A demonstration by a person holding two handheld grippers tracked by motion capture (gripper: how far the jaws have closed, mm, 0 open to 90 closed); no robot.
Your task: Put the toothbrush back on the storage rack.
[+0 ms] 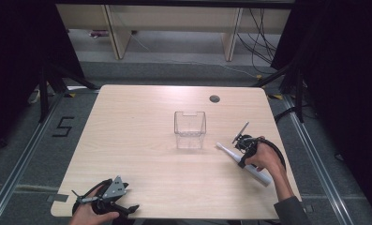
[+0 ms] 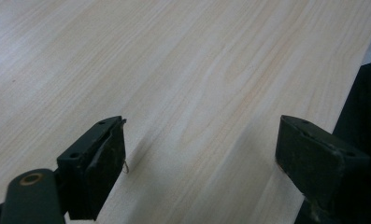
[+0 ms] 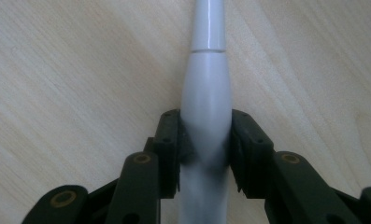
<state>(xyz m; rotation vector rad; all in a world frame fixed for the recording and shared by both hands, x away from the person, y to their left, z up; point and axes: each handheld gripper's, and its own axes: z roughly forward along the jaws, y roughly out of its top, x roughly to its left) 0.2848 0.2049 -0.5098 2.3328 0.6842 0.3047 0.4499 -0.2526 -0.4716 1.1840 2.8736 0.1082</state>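
Right claw [image 3: 205,140] pinches the electric toothbrush [image 1: 243,161] mid-handle, lying on the bench [image 1: 141,140] at four o'clock of the clear container [image 1: 190,130]. Left claw [image 2: 199,154] spread, idle. Recommend lifting level, keeping the pinch firm.

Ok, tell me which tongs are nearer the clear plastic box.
Right. The right tongs grip the white electric toothbrush just right of the clear plastic box; the left tongs sit at the near-left edge.

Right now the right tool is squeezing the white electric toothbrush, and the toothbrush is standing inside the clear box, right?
Not quite. The right tool does squeeze the white electric toothbrush, but the toothbrush lies flat on the table, outside and beside the clear box. The high view shows it.
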